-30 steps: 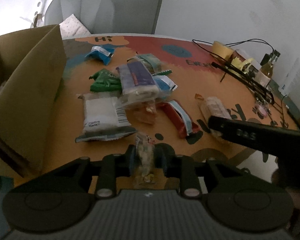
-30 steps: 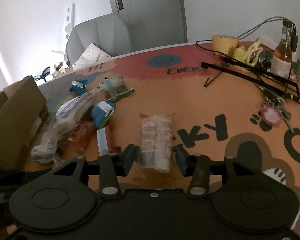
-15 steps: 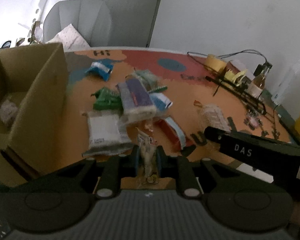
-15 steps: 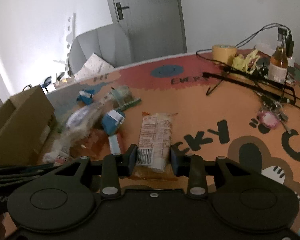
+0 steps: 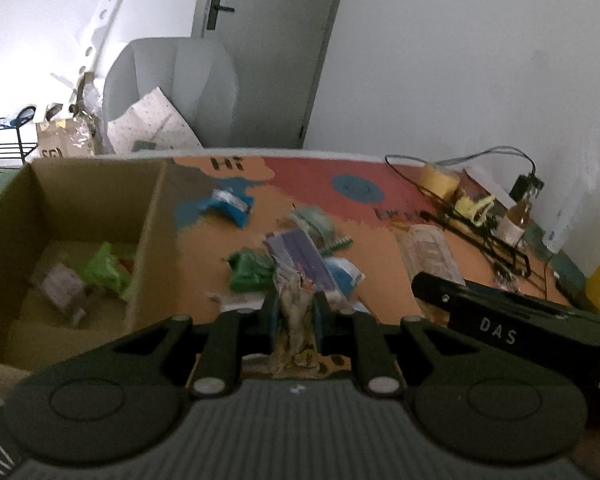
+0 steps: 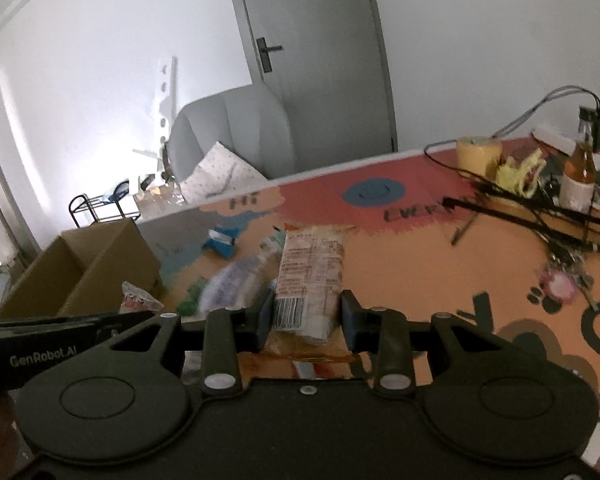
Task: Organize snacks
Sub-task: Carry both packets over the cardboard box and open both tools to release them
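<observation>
My left gripper (image 5: pixel 294 308) is shut on a small clear snack packet (image 5: pixel 296 324), held above the table next to the open cardboard box (image 5: pixel 152 240). Inside the box lie a green packet (image 5: pixel 108 268) and a clear one (image 5: pixel 60 284). My right gripper (image 6: pixel 308 312) is shut on a long clear biscuit packet (image 6: pixel 312 264) with a barcode, lifted off the table. A pile of loose snacks stays on the mat: a green packet (image 5: pixel 248 272), a purple packet (image 5: pixel 300 256) and a blue packet (image 5: pixel 232 206).
The box (image 6: pixel 100 264) stands at the table's left edge. At the right of the table are a tape roll (image 6: pixel 478 152), a bottle (image 6: pixel 580 176), a black wire rack (image 6: pixel 540 212) with cables, and keys (image 6: pixel 560 280). A grey chair (image 5: pixel 172 88) stands behind the table.
Both grippers closed on their packets and rose off the table with them. The view now looks down into the box from higher up.
</observation>
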Action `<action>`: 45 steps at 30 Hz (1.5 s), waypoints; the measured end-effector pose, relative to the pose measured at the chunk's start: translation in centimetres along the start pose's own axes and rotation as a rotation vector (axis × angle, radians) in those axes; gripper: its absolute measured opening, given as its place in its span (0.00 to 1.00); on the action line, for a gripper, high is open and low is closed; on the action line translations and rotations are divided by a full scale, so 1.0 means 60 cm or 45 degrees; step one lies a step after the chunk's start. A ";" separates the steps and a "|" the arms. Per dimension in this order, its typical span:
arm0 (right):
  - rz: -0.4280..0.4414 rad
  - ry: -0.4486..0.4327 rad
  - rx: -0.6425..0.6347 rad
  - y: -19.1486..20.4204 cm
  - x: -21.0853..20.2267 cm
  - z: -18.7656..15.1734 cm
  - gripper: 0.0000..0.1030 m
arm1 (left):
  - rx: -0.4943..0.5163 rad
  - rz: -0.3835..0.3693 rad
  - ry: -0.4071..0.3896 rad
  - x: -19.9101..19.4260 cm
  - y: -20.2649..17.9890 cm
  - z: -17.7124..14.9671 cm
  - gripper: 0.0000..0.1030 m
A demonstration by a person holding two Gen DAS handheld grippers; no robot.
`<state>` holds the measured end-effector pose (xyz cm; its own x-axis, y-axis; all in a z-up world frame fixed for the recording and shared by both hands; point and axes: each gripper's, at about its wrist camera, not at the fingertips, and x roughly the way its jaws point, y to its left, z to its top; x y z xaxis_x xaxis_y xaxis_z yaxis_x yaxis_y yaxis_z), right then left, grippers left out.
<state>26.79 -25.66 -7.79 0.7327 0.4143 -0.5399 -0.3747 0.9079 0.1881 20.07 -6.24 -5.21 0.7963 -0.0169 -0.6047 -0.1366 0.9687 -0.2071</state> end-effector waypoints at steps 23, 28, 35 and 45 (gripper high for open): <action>0.144 -0.099 -0.075 0.125 0.011 0.062 0.33 | -0.078 0.090 -0.165 -0.084 0.121 0.071 0.16; 0.190 -0.097 -0.088 0.154 0.024 0.069 0.33 | -0.104 0.123 -0.179 -0.094 0.158 0.078 0.16; 0.249 -0.072 -0.095 0.192 0.045 0.074 0.33 | -0.137 0.158 -0.167 -0.096 0.206 0.081 0.16; 0.307 -0.020 -0.123 0.248 0.071 0.069 0.33 | -0.193 0.214 -0.093 -0.076 0.262 0.071 0.20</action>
<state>26.70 -10.15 -3.89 0.6238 0.6197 -0.4763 -0.5917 0.7726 0.2302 16.79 10.11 -2.40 0.7947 0.1644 -0.5843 -0.3530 0.9083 -0.2246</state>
